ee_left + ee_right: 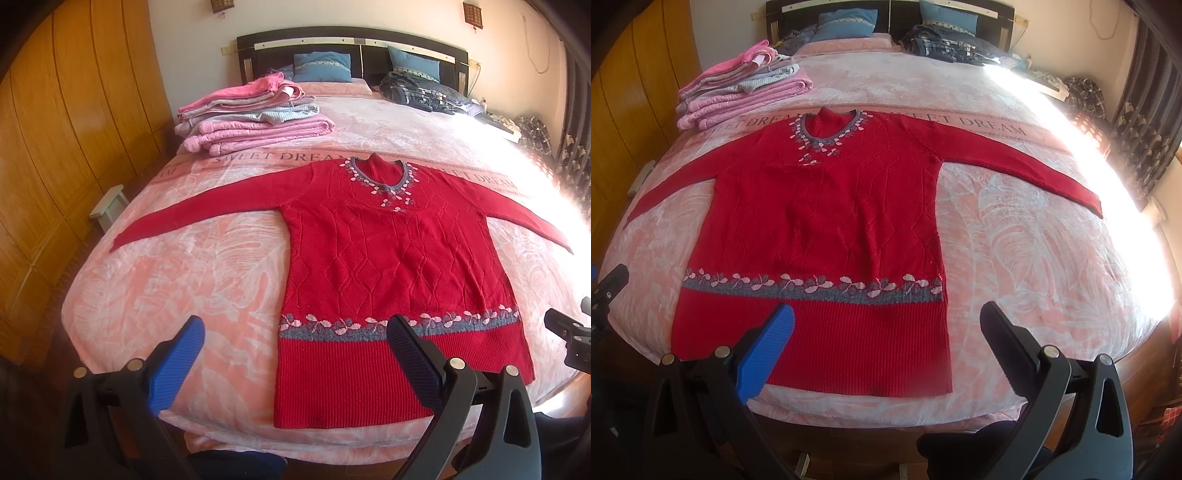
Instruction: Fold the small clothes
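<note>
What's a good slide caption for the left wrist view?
Open left gripper poised over a red sweater spread flat, sleeves out, on a pink bed beside folded clothes.

We see strong daylight from the right; glare washes out the bed edge, perhaps hiding details. Fisheye bends the borders, dark corners.

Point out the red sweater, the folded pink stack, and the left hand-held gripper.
red sweater (388, 251): left wrist view, middle of its front.
folded pink stack (255, 122): left wrist view, middle of the pile.
left hand-held gripper (295, 336): left wrist view, midway between its open fingertips.
</note>
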